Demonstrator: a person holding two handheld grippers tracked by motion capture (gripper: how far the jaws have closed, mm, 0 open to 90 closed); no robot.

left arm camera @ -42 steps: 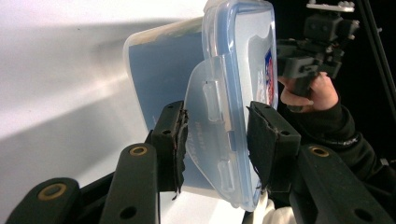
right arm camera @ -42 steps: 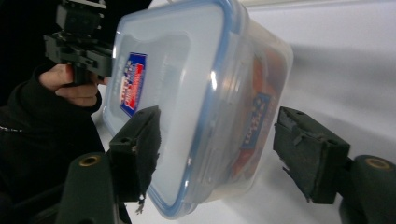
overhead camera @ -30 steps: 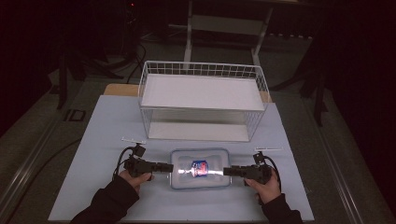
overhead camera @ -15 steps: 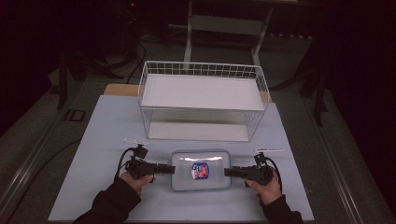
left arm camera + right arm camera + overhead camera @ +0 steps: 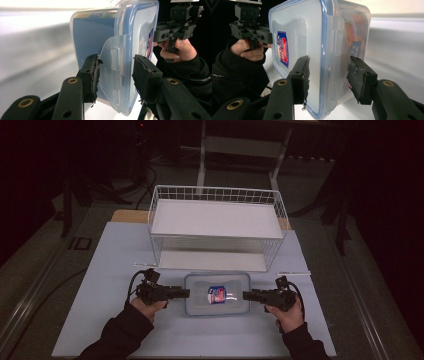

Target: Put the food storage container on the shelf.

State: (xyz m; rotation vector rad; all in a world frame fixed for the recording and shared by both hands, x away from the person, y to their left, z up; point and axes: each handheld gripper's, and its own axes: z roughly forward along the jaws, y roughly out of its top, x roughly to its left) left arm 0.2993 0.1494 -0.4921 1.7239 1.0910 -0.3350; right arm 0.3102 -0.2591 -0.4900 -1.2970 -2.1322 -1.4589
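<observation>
A clear plastic container (image 5: 216, 294) with a blue-rimmed lid and a red-and-blue label lies flat on the table's near part. My left gripper (image 5: 187, 293) holds its left end and my right gripper (image 5: 245, 295) its right end, both pointing inward. In the left gripper view the pads of my left gripper (image 5: 115, 72) close on the container (image 5: 95, 35) at its swung-out latch flap (image 5: 112, 57). In the right gripper view my right gripper (image 5: 328, 75) straddles the container (image 5: 312, 32), one pad on the lid and one on the wall.
A white wire basket (image 5: 217, 195) with a white floor stands just beyond the container, its long side facing me. The pale blue tabletop (image 5: 110, 270) stretches to both sides. Dark floor and stand legs surround the table.
The container and both grippers have shifted slightly away from the front edge; the grips look the same.
</observation>
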